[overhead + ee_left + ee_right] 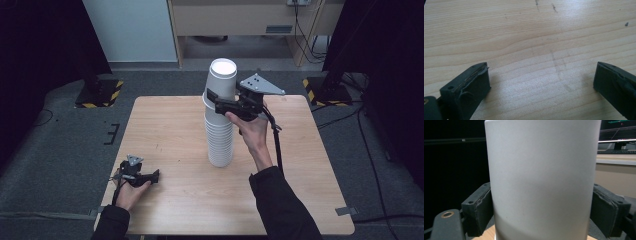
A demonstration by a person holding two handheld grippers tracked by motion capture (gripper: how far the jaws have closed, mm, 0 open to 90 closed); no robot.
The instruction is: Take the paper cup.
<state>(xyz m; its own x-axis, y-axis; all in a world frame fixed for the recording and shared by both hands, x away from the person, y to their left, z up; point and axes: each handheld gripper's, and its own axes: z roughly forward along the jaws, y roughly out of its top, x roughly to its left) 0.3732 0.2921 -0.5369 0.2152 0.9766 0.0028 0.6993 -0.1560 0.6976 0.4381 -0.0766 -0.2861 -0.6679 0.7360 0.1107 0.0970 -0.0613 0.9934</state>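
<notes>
A tall stack of upturned white paper cups [220,142] stands near the middle of the wooden table [170,125]. The top cup [223,80] sits above the rest, and my right gripper [214,98] is shut on its lower wall from the right. In the right gripper view the white cup [541,180] sits between the two jaws, with both pads against its sides. My left gripper [154,176] rests low at the table's front left, far from the stack. Its jaws stand wide open over bare wood [541,80].
Two stand bases with yellow-black stripes sit on the floor at the back left [97,92] and back right [325,90]. Cables run across the floor at the right [370,150]. A wooden desk [235,20] stands behind the table.
</notes>
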